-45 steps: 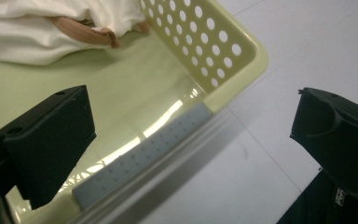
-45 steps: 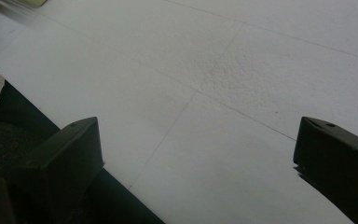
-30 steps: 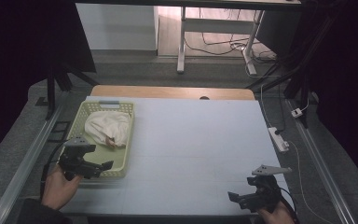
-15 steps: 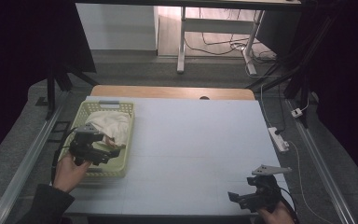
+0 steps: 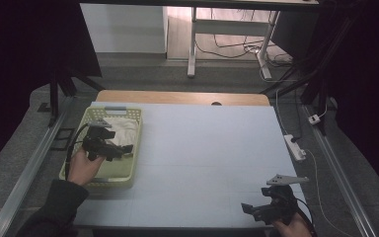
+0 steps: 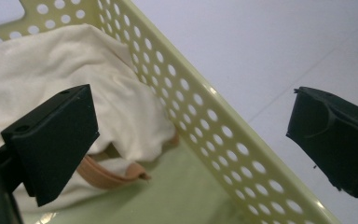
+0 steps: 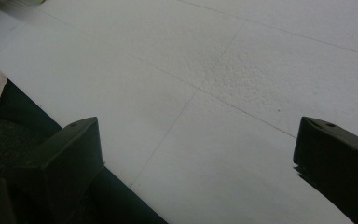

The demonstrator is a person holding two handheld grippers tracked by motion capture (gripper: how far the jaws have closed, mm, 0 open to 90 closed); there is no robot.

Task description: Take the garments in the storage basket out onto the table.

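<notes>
Two grippers wait with jaws spread wide and empty: the left gripper [image 5: 123, 148] hangs over the basket [image 5: 128, 173], aimed at the cream cloth [image 6: 51, 70] bundled inside, while the right gripper [image 5: 249, 210] idles near the worktop [image 5: 207, 148] edge.

One camera looks down from high up at the whole surface [image 5: 202, 148]. Two ride close behind the jaws. The high one and the left one both see the basket [image 5: 109, 148].
</notes>
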